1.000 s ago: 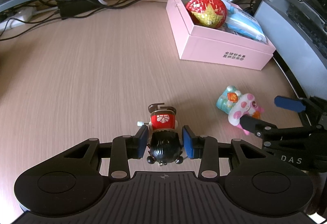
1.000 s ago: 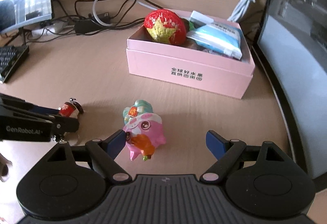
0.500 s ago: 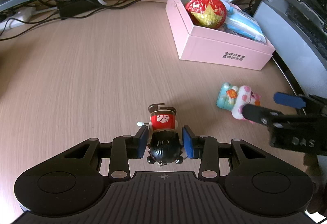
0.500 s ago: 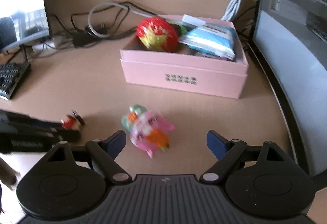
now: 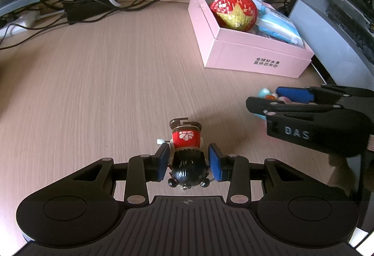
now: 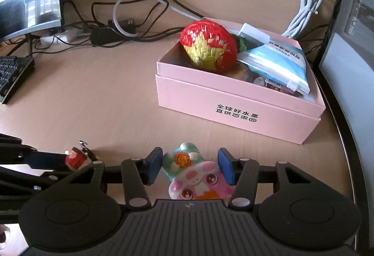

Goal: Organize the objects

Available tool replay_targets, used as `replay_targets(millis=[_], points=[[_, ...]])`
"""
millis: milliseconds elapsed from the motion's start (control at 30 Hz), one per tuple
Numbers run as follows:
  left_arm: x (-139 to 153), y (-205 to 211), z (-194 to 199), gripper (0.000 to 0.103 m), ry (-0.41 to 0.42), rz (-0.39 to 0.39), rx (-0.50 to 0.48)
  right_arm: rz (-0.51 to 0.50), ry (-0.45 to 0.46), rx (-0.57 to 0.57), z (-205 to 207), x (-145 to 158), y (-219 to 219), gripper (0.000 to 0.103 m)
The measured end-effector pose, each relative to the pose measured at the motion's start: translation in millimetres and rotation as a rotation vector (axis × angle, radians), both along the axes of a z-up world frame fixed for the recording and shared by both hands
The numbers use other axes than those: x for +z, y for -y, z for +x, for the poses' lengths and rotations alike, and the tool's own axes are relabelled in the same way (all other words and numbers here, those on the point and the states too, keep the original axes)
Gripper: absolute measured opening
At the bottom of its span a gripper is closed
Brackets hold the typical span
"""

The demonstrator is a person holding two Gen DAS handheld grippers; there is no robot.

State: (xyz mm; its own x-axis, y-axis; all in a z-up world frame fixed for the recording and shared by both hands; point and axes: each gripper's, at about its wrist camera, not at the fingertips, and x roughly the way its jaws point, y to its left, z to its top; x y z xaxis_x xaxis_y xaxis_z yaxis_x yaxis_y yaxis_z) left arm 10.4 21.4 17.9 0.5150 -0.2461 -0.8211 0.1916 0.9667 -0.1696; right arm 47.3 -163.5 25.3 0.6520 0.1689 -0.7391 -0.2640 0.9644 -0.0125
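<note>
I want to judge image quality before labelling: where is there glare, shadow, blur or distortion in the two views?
Left wrist view: fisheye bends the desk edges; the pink box is sharp; the wind-up toy casts a soft shadow ahead.
Right wrist view: bright glare on the monitor at upper left; the pink toy is clear; frame edges curve.

1. Our left tongs sit closed on a black-headed wind-up toy, low over the bench.
2. Right tongs straddle a pastel figurine, mostly hidden.
3. Pink box beyond holds a red ball.
</note>
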Motion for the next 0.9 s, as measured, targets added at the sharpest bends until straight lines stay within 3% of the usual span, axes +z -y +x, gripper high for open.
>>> replay_targets(millis=[233, 600, 733, 900], points=[[-2, 10, -5, 0.042, 0.03, 0.074, -0.042, 0.027, 0.0, 0.012, -23, 12, 4, 0.051], [2, -4, 4, 0.04, -0.011, -0.048, 0.016, -0.01, -0.021, 0.0, -53, 14, 19, 0.051], [22, -2, 5, 0.04, 0.041, -0.077, -0.019, -0.014, -0.011, -0.028, -62, 23, 30, 0.051], [73, 11, 23, 0.04, 0.157, -0.155, -0.092, 0.011, 0.013, -0.076, -73, 36, 46, 0.051]])
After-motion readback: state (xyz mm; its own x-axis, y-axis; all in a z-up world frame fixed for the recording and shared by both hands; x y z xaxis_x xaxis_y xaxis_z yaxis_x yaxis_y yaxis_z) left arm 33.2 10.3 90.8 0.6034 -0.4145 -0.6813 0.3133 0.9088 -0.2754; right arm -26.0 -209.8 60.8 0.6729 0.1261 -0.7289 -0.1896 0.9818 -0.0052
